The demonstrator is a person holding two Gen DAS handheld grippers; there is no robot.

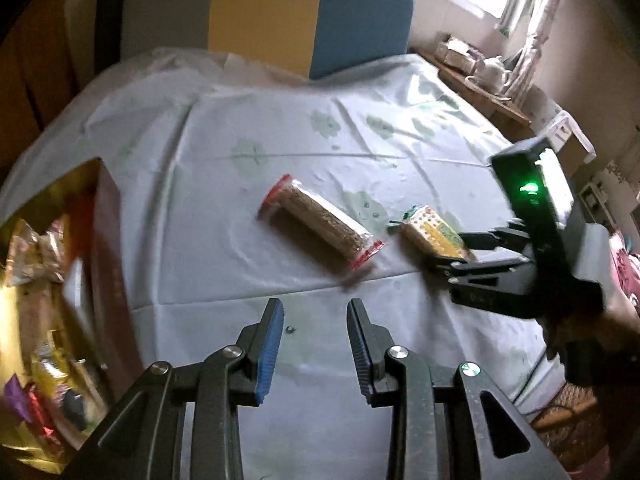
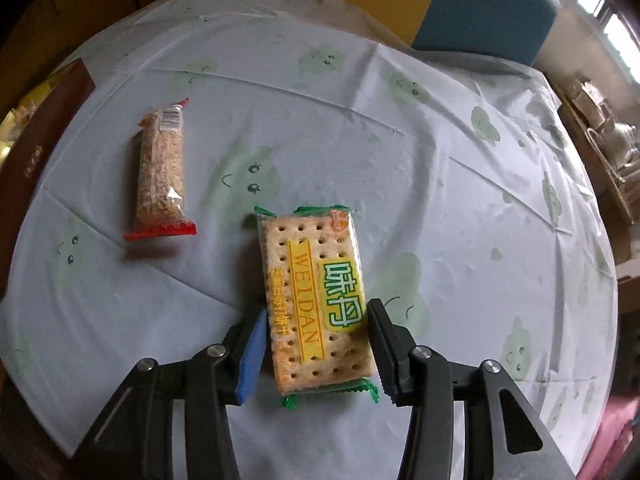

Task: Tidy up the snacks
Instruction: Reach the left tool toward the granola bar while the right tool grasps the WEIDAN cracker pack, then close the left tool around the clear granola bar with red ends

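Green-edged wrapper: the WEIDAN cracker pack (image 2: 316,300) lies at lower centre, long axis running up the frame, between the right gripper (image 2: 316,344) jaws; we cannot tell whether the pads press it. The red-ended cereal bar (image 2: 162,176) lies upper left, near-vertical. The left gripper (image 1: 316,348) stands part-open, empty. We judge the box (image 1: 52,300) part-filled, two snacks left
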